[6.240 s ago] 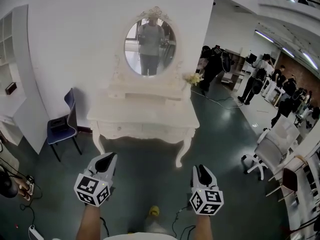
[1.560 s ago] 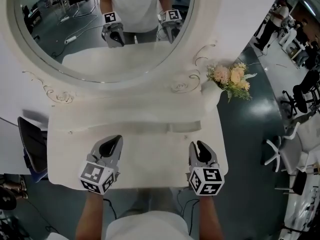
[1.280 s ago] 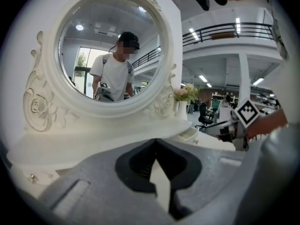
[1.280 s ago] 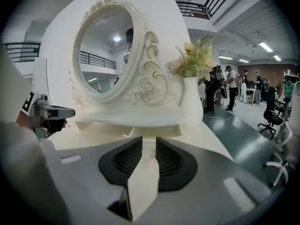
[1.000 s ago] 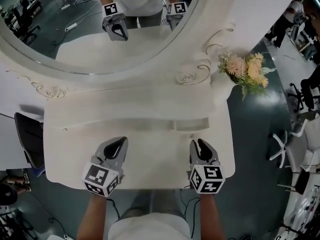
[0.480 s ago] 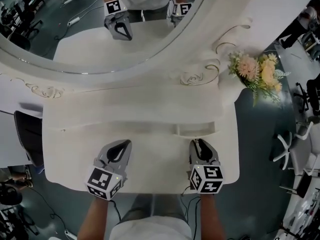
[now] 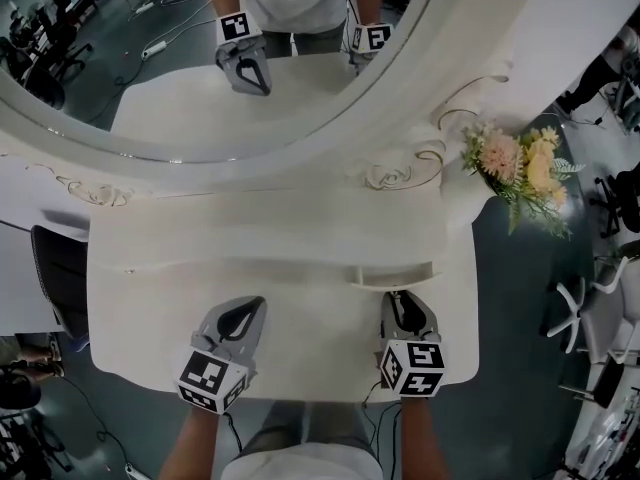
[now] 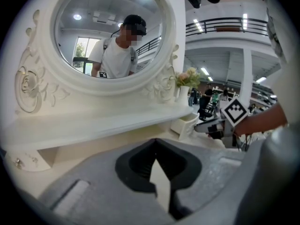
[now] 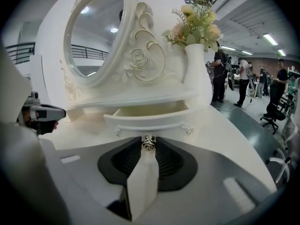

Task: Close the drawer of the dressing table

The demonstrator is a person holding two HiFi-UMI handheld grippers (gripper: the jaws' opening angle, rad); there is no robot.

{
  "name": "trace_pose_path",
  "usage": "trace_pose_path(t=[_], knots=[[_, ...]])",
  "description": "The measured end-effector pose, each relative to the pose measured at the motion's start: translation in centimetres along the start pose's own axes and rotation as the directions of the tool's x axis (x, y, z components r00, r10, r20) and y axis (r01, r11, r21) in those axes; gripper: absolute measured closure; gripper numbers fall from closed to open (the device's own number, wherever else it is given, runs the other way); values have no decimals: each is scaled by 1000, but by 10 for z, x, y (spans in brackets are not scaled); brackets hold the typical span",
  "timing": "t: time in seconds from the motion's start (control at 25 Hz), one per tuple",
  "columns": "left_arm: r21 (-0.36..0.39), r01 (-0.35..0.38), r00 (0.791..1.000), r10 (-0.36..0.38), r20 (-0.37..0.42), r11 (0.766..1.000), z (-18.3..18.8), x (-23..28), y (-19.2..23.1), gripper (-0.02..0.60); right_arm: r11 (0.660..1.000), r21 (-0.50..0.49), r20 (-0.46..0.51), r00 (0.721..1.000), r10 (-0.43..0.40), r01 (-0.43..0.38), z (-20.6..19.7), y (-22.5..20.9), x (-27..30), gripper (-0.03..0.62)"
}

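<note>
A white dressing table (image 7: 160, 298) stands under me. On its top shelf a small drawer (image 7: 392, 273) is pulled out; in the right gripper view the drawer (image 9: 150, 112) shows its hollow inside. My right gripper (image 7: 400, 298) points straight at the drawer front. Its fingertips (image 9: 148, 145) are nearly together and flank the metal knob (image 9: 148, 141), which sits wedged between them. My left gripper (image 7: 243, 310) hovers over the bare tabletop left of the drawer. Its jaws (image 8: 155, 142) are shut and empty.
An oval mirror (image 7: 150, 68) with carved trim rises behind the shelf and reflects both grippers. A vase of flowers (image 7: 520, 163) stands at the right end of the shelf. A dark chair (image 7: 55, 278) is left of the table. Several people (image 9: 243, 81) stand far off.
I have come up close to the table. Both grippers sank a little toward the tabletop. The right gripper's tips closed the gap to the drawer front and now reach the knob.
</note>
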State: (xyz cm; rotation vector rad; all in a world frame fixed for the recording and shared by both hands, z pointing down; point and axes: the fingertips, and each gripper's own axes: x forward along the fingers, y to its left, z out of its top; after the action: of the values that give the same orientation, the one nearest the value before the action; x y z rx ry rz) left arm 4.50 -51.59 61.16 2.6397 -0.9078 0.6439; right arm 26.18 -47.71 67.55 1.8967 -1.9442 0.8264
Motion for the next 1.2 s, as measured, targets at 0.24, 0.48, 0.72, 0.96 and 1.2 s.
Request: trace_pose_path(t=[0.24,0.48,0.72,0.96,1.2], knots=[[-12,-17,1000,17,3,1000,-1,0,8,583,1000,-2,19,1000,4,-4,12,-1,14,505],[-28,-31,1000,31,5,999,0,1,16,583,1000,-2,28,1000,12,-12,22,-2,26,505],[-34,-33,999,33,3,999,1,6,16,583,1000,-6,39,999,21,-20,32,-5,38,505],[-35,-32,999,32,-5,999,1,10,14,583,999,-12,43,998,36,-35,37,-6,44,503],[-33,-37,999,37,6,999,4,7,11,583,999,-25,40,998,41,-40,37,-4,43,505]])
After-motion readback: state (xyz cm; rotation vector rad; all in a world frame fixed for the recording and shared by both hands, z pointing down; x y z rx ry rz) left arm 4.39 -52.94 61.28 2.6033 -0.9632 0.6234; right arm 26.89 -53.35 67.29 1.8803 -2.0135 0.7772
